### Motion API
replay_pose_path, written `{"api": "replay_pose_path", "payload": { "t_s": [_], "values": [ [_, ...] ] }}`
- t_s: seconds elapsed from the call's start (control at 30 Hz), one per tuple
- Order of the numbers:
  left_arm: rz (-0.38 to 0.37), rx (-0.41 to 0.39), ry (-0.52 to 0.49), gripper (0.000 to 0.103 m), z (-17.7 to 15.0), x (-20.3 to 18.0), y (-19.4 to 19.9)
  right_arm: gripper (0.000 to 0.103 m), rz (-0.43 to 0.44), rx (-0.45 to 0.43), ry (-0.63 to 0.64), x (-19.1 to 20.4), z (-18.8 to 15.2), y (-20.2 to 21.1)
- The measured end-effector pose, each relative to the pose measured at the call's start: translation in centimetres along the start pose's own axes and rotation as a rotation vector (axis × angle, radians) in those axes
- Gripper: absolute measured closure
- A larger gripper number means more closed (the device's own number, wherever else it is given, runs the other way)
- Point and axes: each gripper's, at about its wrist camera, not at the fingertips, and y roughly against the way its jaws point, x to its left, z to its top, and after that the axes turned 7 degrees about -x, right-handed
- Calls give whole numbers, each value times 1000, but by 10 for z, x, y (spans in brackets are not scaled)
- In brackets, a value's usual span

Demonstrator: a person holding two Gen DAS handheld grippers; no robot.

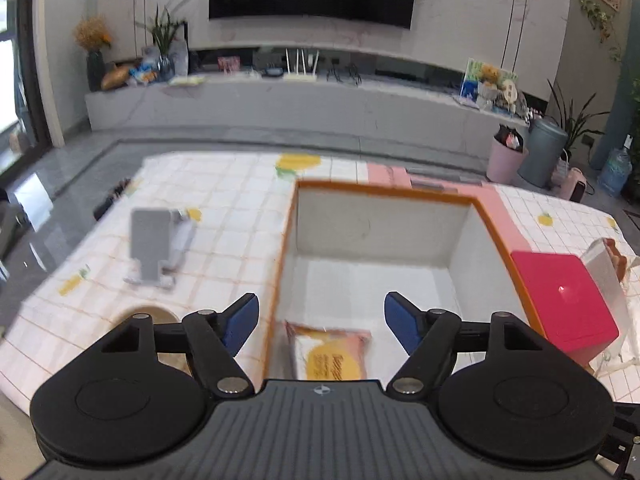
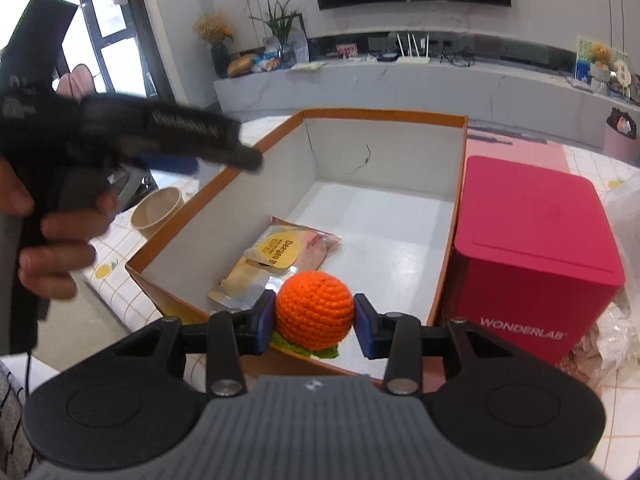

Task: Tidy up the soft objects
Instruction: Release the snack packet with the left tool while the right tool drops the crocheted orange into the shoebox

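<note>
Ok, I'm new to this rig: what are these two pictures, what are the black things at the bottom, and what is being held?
Each picture comes from a camera mounted on a hand-held gripper, looking forward along its jaws. A person holds one in each hand; there is no robot arm. In the left view, the left gripper is open and empty above the orange-edged box, where a snack packet lies. In the right view, the right gripper clamps a crocheted orange ball over the box's near edge; the hand carrying the left gripper shows at left. A pink box stands beside the box, on a checked tablecloth.
</note>
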Motion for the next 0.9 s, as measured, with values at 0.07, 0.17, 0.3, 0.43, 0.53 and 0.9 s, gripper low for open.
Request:
{"api": "replay_pose_path", "payload": {
  "t_s": [0.07, 0.17, 0.3, 0.43, 0.53, 0.9],
  "values": [
    [11, -27, -18, 18, 4, 2, 8, 62, -12, 22, -32, -1, 5, -1],
    [28, -47, -21, 17, 10, 8, 17, 62, 12, 11, -89, 0, 25, -2],
    [37, -14, -2, 17, 16, 27, 20, 62, 32, 11, -34, 26, 49, -15],
    [75, -2, 27, 17, 13, 46, 18, 62, 10, 29, -36, 48, 53, -39],
    [90, 15, 32, 17, 10, 54, 15, 62, -5, 37, -71, 56, 49, -55],
    [55, 67, 20, 17, 5, 55, 11, 19, -19, 33, -71, 71, 38, -61]
  ]
}}
